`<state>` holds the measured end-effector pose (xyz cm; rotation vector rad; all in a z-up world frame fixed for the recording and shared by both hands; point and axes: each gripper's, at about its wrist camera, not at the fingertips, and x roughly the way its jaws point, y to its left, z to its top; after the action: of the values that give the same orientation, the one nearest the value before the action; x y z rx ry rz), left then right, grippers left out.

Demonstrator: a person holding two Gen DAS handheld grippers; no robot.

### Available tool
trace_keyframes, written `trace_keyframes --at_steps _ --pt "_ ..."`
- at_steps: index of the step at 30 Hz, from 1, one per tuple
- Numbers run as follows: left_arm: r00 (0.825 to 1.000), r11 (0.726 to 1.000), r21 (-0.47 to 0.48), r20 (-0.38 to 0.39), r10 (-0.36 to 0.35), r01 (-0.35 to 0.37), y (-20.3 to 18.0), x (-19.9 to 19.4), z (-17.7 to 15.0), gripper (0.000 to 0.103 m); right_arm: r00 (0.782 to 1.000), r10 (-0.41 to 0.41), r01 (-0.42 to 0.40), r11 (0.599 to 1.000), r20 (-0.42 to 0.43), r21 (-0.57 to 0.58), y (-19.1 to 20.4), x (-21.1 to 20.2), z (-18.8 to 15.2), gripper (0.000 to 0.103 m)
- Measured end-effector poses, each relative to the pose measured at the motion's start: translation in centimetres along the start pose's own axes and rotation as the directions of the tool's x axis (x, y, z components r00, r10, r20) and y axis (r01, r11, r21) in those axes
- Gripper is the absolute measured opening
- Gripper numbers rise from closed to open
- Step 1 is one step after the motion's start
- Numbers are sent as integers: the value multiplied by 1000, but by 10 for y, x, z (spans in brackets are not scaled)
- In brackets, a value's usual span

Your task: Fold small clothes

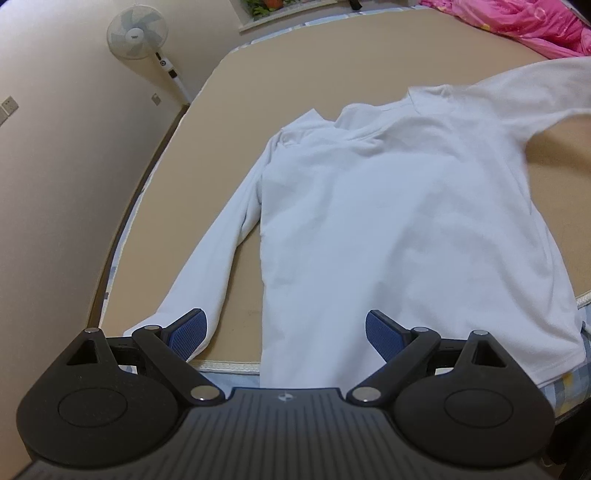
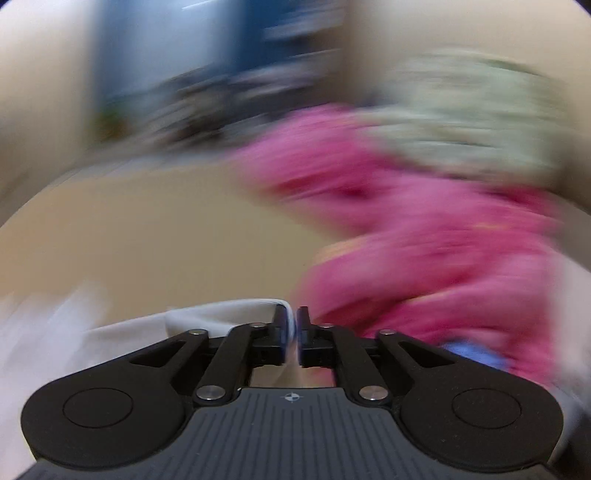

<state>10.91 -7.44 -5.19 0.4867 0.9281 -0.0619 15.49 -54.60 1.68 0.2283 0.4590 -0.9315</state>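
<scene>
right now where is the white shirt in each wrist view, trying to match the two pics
Left wrist view: the white shirt lies spread on the tan bed surface, filling the centre and right, with one sleeve reaching toward the open left gripper.
Right wrist view: only a white fold shows at bottom left, pinched in the right gripper.
Shared landmark: the pink bedding, top right in the left view, blurred at centre right in the right view.

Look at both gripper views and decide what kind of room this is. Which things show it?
Probably a bedroom at home. A white long-sleeved shirt lies spread on a bed-like tan surface, with pink bedding heaped at the far end and a standing fan by the wall.
</scene>
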Motion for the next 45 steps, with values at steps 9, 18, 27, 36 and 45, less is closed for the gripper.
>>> trace_keyframes --at_steps 9,18,27,36,45 --pt "998 1000 7 -57 2 -2 -5 19 -11 98 892 383 -401 916 -241 -29 32 -63 -145 75" --pt "999 999 45 -47 3 -1 -14 24 -32 99 749 533 -621 772 -392 -136 89 -167 -261 79" --pt "999 997 83 -37 9 -6 -16 26 -57 99 754 492 -614 763 -436 -201 93 -182 -282 81" --pt "999 997 79 -37 4 -1 -15 29 -59 100 757 464 -601 771 -461 -211 88 -184 -286 81" --pt "1000 994 112 -7 5 -5 -17 31 -66 100 779 458 -568 805 -428 -173 73 -188 -286 81"
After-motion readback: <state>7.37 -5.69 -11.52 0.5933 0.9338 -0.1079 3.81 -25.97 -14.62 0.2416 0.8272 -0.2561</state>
